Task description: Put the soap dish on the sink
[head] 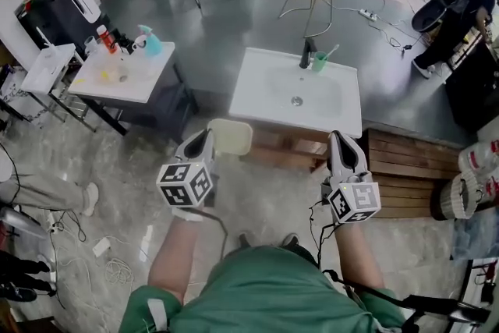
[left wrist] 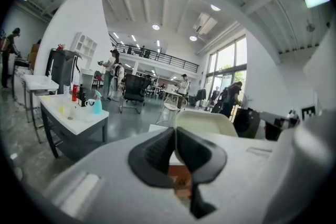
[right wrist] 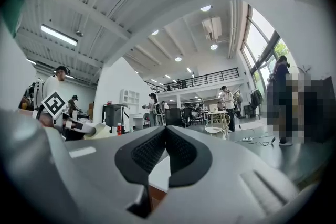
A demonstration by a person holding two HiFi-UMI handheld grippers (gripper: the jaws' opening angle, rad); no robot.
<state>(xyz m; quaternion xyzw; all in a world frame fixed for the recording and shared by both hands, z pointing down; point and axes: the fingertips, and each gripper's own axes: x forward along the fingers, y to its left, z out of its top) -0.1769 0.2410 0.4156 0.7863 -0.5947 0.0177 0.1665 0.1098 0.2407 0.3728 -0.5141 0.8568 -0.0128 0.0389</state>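
In the head view, we see the left gripper point(head: 206, 140) held out in front of the person. A pale cream soap dish point(head: 231, 138) is at its tip, up in the air by the near left corner of the white sink point(head: 253, 101), not resting on it. A dark faucet point(head: 307, 54) and a green cup point(head: 320, 61) stand at the sink's far rim. The right gripper point(head: 341, 140) is at the sink's near right corner. A white table point(head: 148, 82) with a teal spray bottle point(head: 150, 41) stands to the left, apart from the sink.

In the left gripper view, the two dark jaws are pressed against the near edge of the soap dish, which juts out beyond them (only its rim and underside show).

In the right gripper view, the jaws meet with nothing between them, and we see the white sink edge below.
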